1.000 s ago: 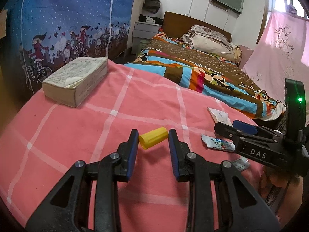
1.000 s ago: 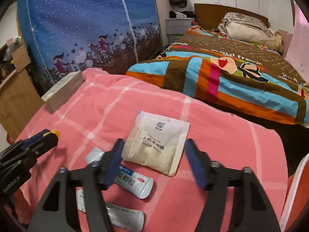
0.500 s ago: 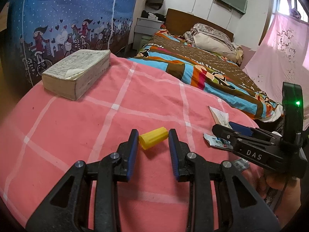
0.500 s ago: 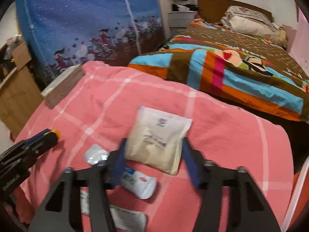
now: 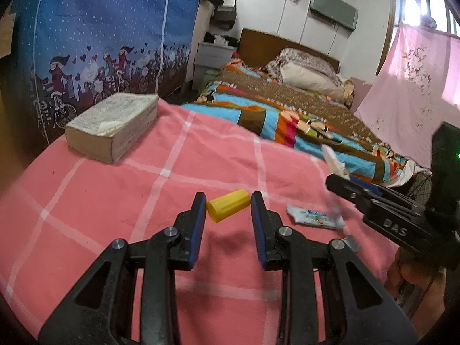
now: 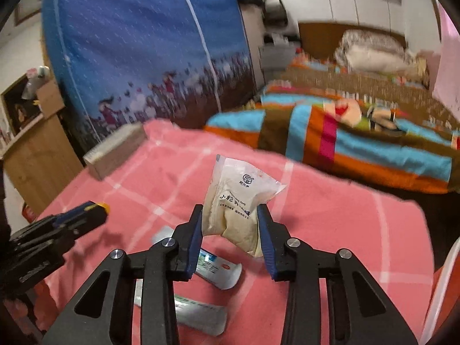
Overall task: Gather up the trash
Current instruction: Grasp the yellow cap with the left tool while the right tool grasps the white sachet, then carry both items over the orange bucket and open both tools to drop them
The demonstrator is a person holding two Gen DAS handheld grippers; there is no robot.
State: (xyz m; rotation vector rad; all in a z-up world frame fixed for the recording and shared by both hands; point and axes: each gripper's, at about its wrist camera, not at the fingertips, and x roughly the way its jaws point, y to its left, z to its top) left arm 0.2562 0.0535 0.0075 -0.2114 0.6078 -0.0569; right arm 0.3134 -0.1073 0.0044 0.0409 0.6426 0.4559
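My left gripper (image 5: 228,205) holds a yellow plastic cap (image 5: 228,209) between its blue pads, above the pink checked cloth (image 5: 115,201). My right gripper (image 6: 230,221) is shut on a white sachet (image 6: 237,201) and holds it lifted off the cloth, tilted upright. In the left wrist view the right gripper (image 5: 382,210) is at the right, with the sachet (image 5: 333,161) sticking up from it. A blue and white packet (image 5: 312,219) (image 6: 217,270) and another white packet (image 6: 198,313) lie on the cloth under it.
A thick old book (image 5: 115,123) lies at the table's far left corner. A bed with a striped blanket (image 5: 302,115) stands behind the table. A blue printed wardrobe cover (image 5: 100,37) is at the left. A pink cloth (image 5: 411,92) hangs at the right.
My right gripper closed on the white sachet and lifted it off the cloth. My left gripper keeps the yellow cap and has barely moved.
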